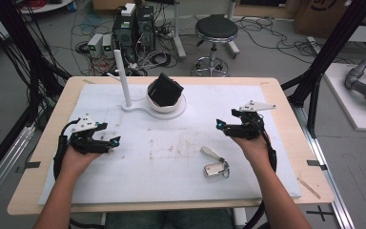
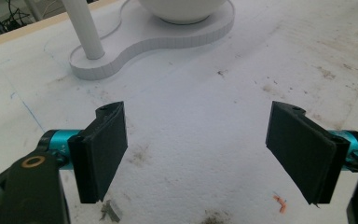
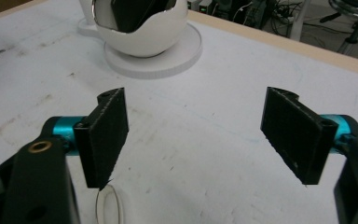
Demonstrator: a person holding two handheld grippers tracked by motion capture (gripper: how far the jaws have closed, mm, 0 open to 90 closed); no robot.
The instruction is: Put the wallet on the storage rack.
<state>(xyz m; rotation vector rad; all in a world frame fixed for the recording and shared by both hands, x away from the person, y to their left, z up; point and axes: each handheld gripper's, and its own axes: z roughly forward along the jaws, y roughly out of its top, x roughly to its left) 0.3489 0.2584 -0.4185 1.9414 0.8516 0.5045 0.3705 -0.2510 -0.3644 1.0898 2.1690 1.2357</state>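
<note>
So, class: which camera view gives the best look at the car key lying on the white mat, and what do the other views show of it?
The high view: the whole car key and its pale fob strap lie in plain sight near the right gripper. The right gripper view catches just a pale loop at its bottom edge, probably that strap. The left gripper view looks toward the white stand instead.

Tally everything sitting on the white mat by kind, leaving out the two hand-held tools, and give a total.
White stand with upright post: 1
White bowl on that stand: 1
Black object in the bowl: 1
Car key with fob strap: 1
Total: 4
</note>
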